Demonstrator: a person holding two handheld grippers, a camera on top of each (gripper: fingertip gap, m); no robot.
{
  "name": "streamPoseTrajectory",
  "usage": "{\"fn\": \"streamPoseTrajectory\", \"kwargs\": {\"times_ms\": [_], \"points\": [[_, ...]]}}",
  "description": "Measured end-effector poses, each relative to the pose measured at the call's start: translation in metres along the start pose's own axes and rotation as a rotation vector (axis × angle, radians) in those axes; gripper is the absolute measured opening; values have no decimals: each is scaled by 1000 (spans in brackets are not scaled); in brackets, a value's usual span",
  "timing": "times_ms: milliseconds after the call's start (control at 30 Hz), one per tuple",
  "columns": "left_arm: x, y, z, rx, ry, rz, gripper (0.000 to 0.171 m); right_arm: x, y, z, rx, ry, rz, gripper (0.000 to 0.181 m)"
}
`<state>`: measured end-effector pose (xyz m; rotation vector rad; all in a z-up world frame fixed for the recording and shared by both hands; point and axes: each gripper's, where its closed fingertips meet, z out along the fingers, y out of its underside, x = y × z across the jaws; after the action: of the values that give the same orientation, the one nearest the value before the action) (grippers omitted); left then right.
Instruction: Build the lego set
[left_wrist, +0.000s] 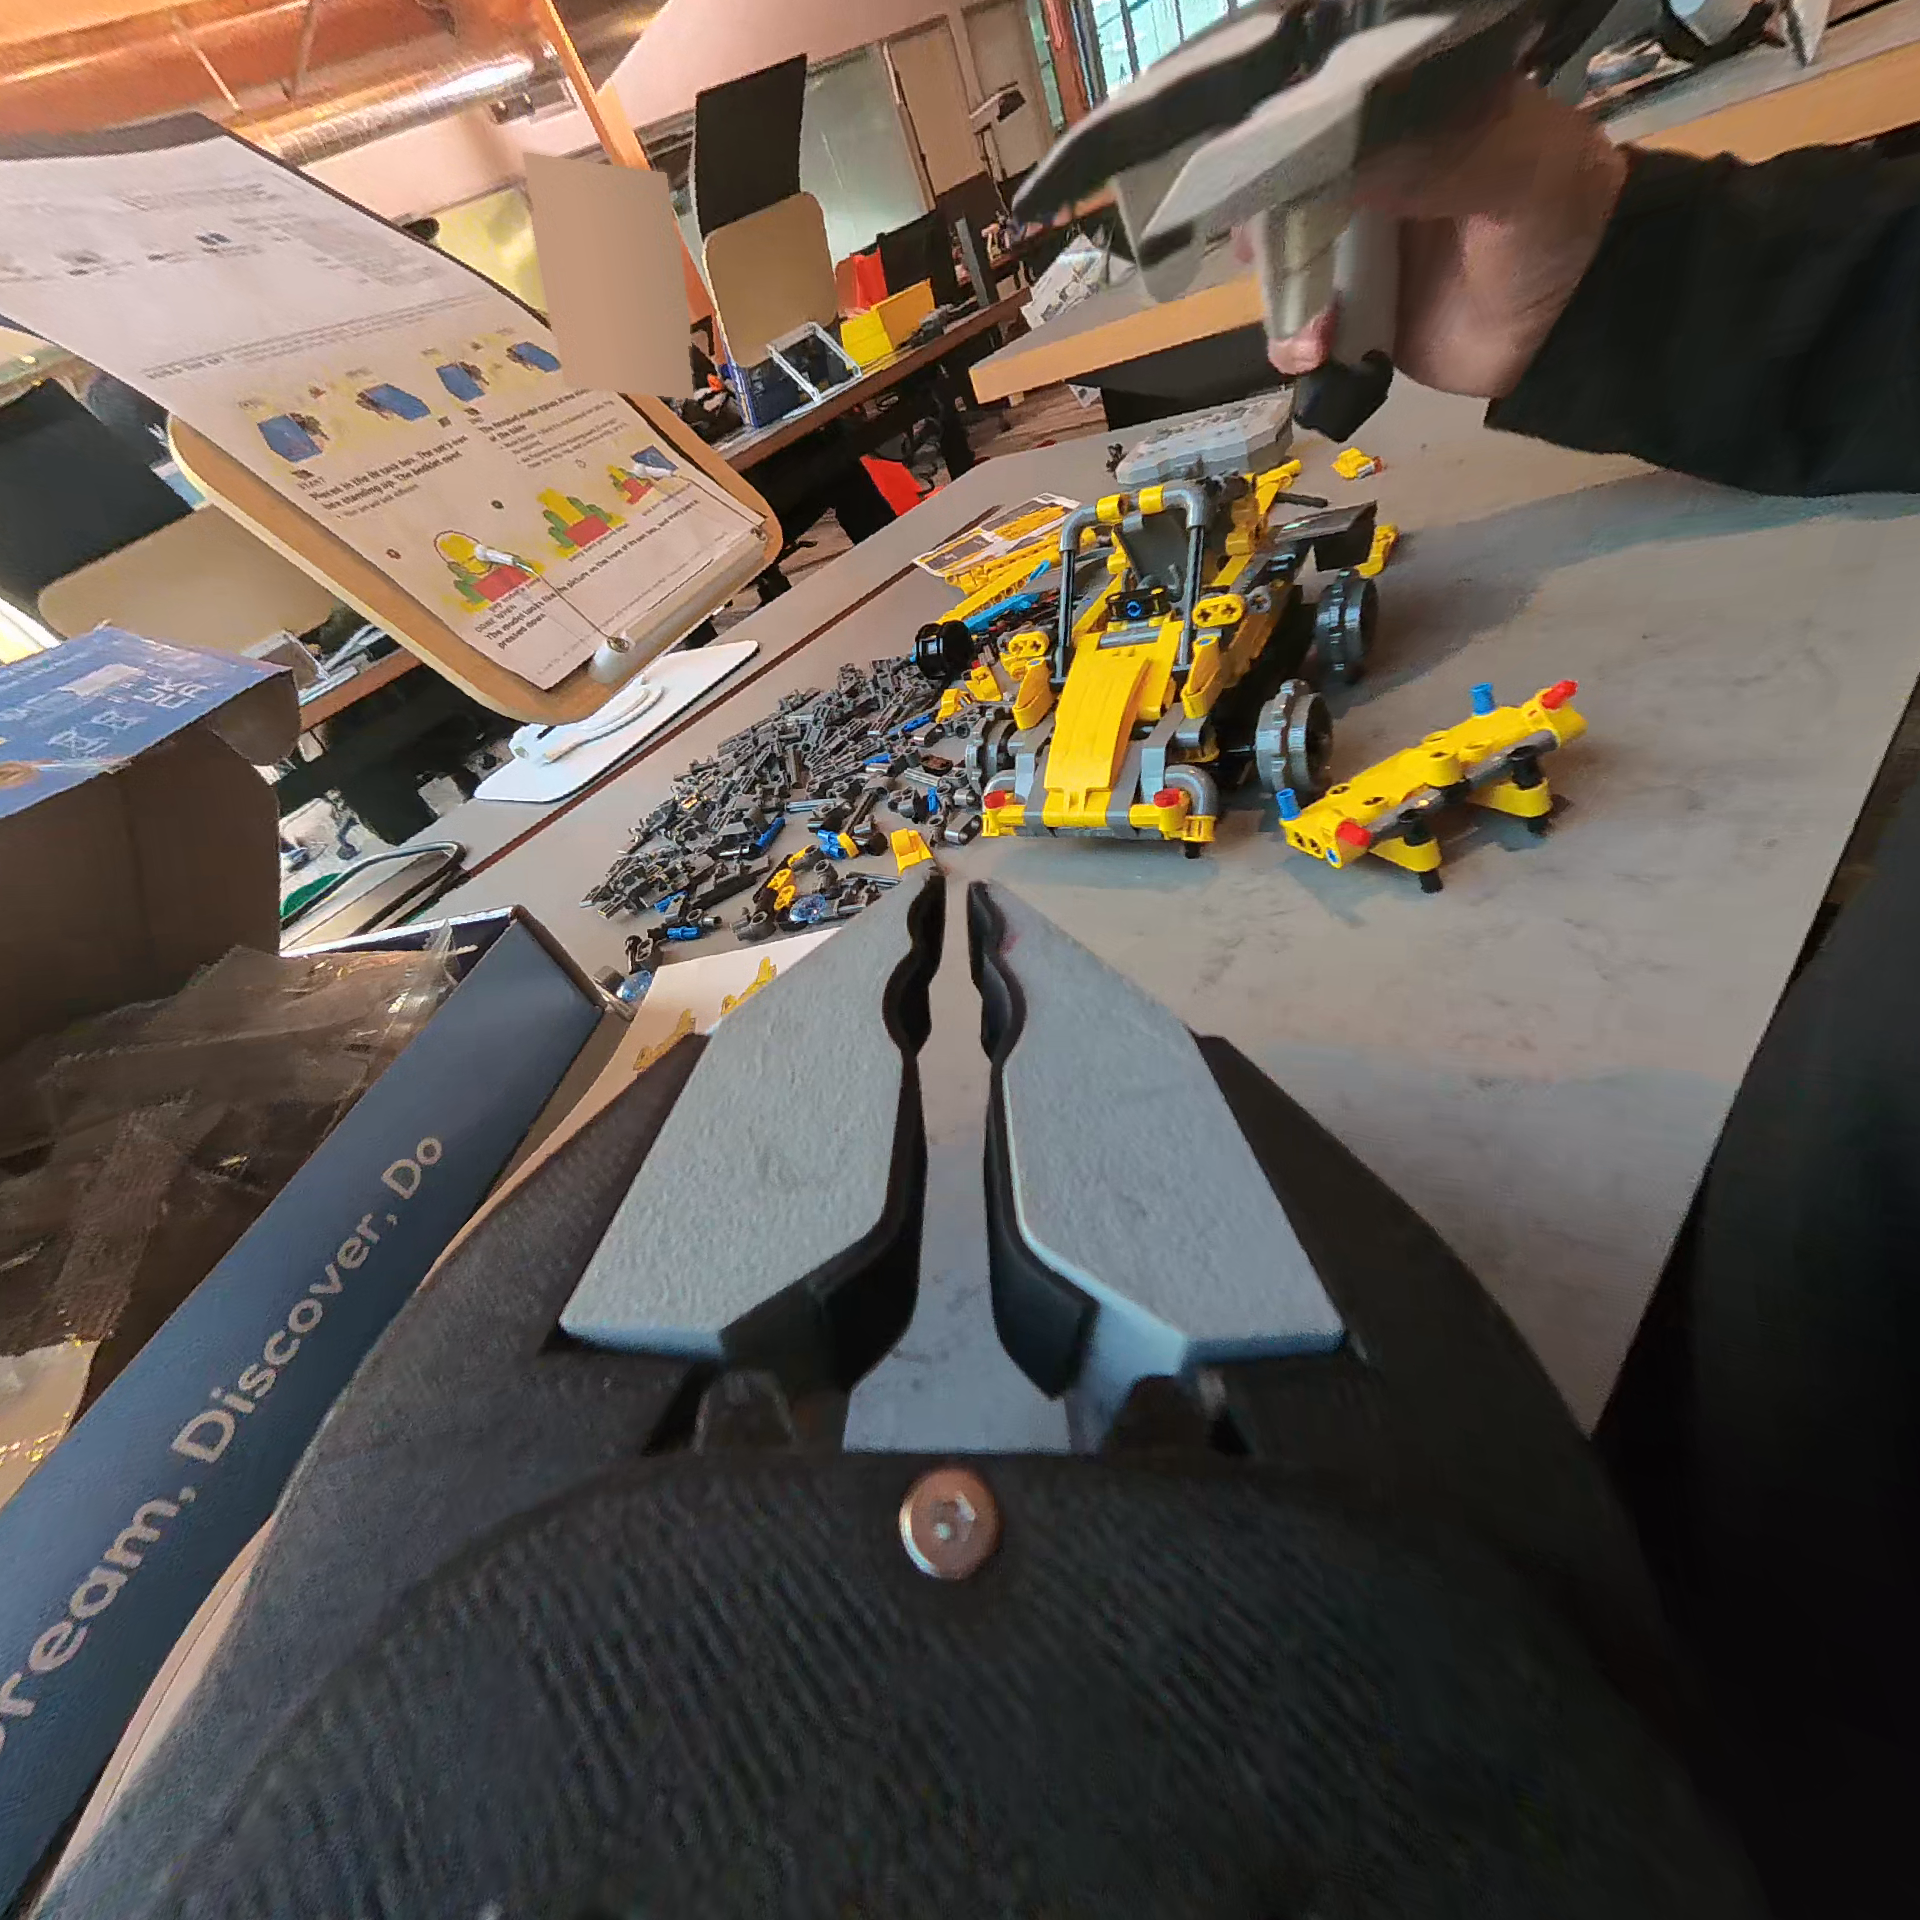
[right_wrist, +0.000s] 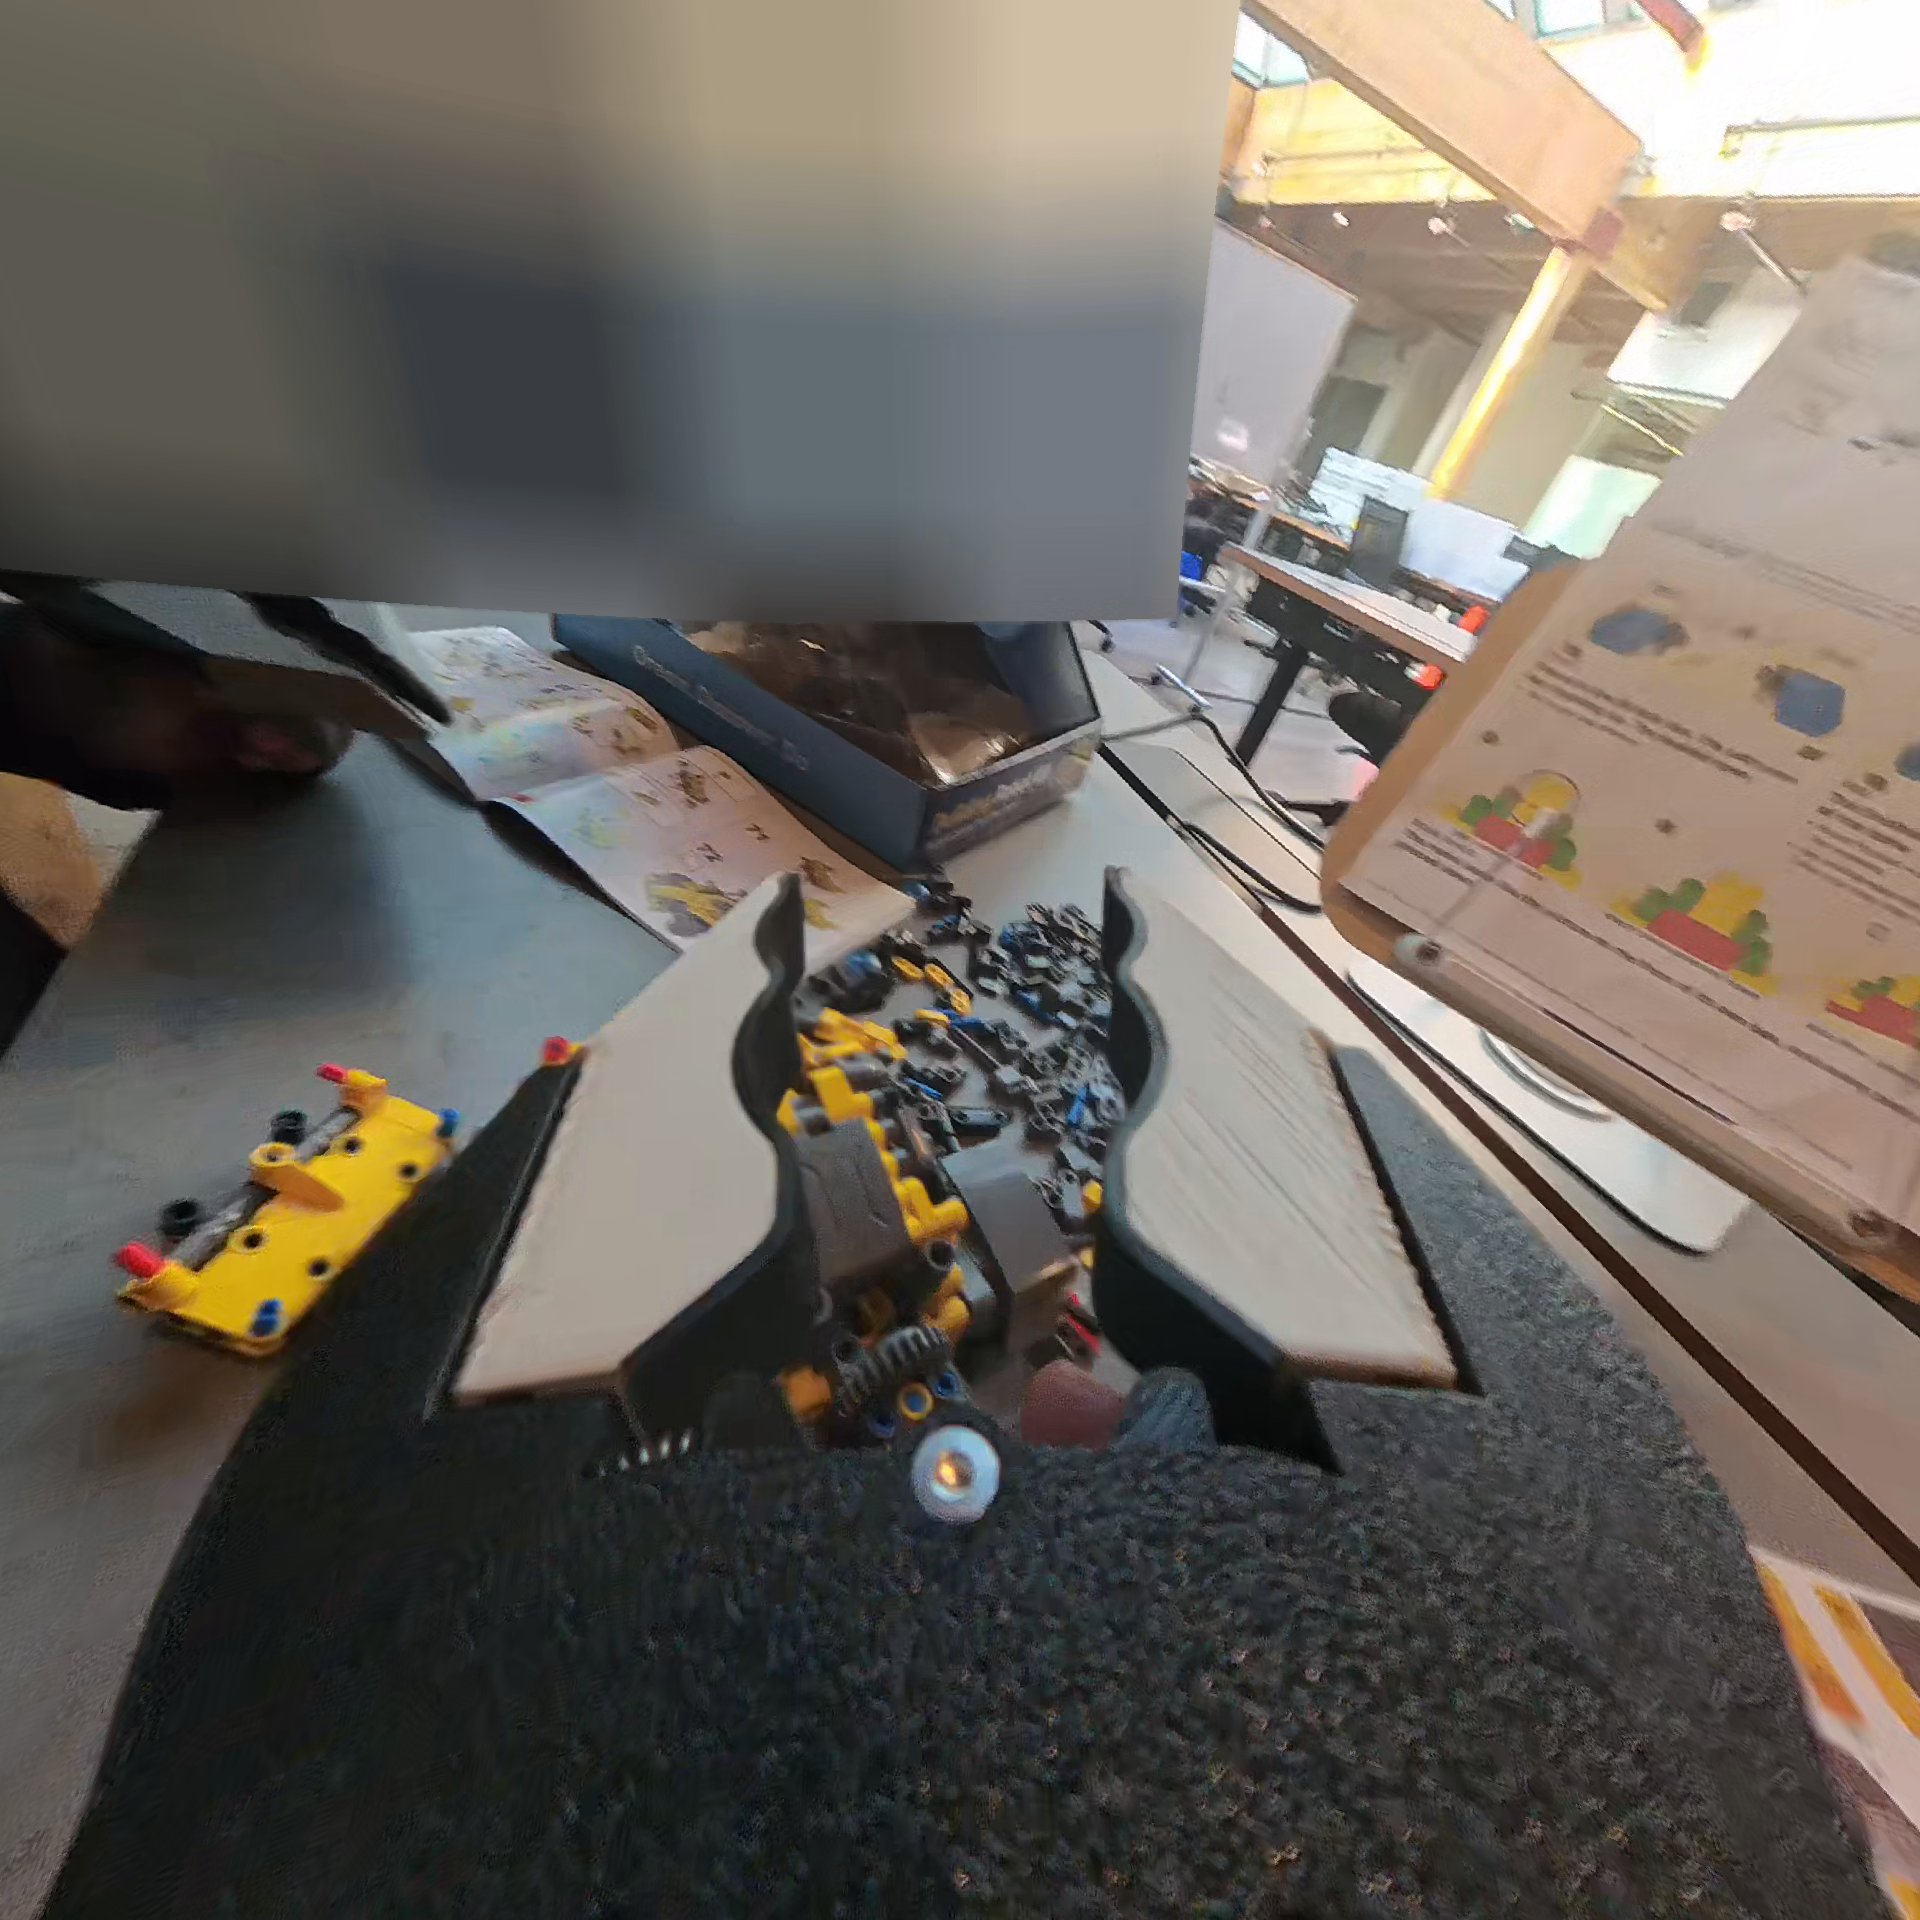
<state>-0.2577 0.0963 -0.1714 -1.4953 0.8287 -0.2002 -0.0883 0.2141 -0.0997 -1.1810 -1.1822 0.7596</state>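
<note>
A yellow and grey brick-built car (left_wrist: 1143, 675) stands on the grey table (left_wrist: 1455, 987). A small yellow sub-assembly (left_wrist: 1434, 769) lies to its right. A pile of small dark, blue and yellow parts (left_wrist: 769, 810) lies to its left. My left gripper (left_wrist: 956, 904) is shut and empty, low over the table in front of the pile. My right gripper (right_wrist: 954, 904) is open and empty, hovering over the car (right_wrist: 873, 1195), with the parts pile (right_wrist: 1018, 1018) beyond. A hand holds it above the car in the left wrist view (left_wrist: 1091, 218). The sub-assembly (right_wrist: 281, 1216) lies to its left.
A dark blue box (left_wrist: 312, 1247) holding plastic bags sits at the left, also seen in the right wrist view (right_wrist: 831, 748). An open instruction booklet (right_wrist: 623, 790) lies beside it. A wooden stand with a printed sheet (left_wrist: 468, 499) leans over the table's far edge. Left tips and right tips are each some 15 cm from the sub-assembly (right_wrist: 281, 1216). It is also in sight in the left wrist view (left_wrist: 1441, 764).
</note>
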Motion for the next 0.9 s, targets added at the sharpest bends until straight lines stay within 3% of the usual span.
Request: {"fn": "streamPoseTrajectory", "kwargs": {"times_ms": [100, 200, 300, 600, 700, 833, 900], "points": [[-2, 3, 2, -19, -9, -6, 2, -19, -27, -8, 139, -121, 52, 67], [-6, 5, 4, -33, -29, -5, 3, 12, -32, -20, 178, 31, 81, 62], [-5, 2, 2, -14, -32, 7, 1, 27, -36, -34, 257, 51, 180, 57], [2, -4, -2, 31, -8, 34, 0, -37, -2, -11, 36, -312, 200, 49], [3, -3, -1, 26, -5, 45, 0, -18, -8, -14, 60, -191, 177, 55], [5, -2, 0, 16, 6, 50, 0, 29, -8, -48, 106, 20, 252, 51], [6, -2, 1, 12, 15, 43, 0, 41, -1, -73, 89, 92, 375, 35]]}}
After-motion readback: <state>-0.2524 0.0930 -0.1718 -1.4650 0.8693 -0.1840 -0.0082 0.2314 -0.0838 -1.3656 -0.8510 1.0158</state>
